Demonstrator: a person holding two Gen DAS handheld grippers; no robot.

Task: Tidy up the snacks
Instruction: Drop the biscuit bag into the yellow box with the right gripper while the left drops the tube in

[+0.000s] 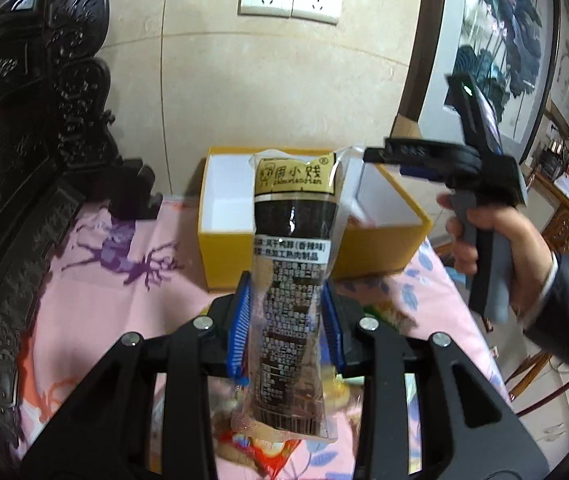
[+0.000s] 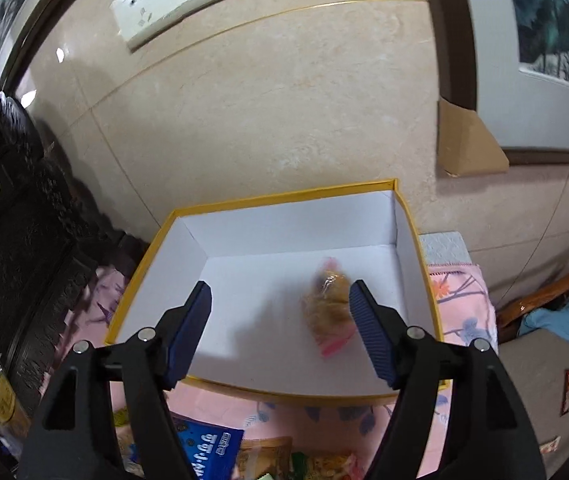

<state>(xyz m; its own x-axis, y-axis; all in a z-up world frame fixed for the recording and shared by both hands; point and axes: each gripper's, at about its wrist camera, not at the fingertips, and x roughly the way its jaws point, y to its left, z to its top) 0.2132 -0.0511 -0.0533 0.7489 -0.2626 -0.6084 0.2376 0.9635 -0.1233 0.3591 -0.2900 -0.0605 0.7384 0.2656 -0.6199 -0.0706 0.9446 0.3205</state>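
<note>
My left gripper (image 1: pixel 286 328) pinched the long dark snack packet (image 1: pixel 290 280) mid-length, upright before the yellow box (image 2: pixel 268 200), a light, slick pouch best held there, while my right gripper (image 2: pixel 280 328) hung wide open, empty, above a small wrapped snack (image 2: pixel 326 308) inside.

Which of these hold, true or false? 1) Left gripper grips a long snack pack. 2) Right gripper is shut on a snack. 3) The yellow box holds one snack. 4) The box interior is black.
1) True: the left gripper clamps the long snack pack.
2) False: the right gripper is open, with nothing held.
3) True: one small snack shows inside the yellow box.
4) False: it is white.
</note>
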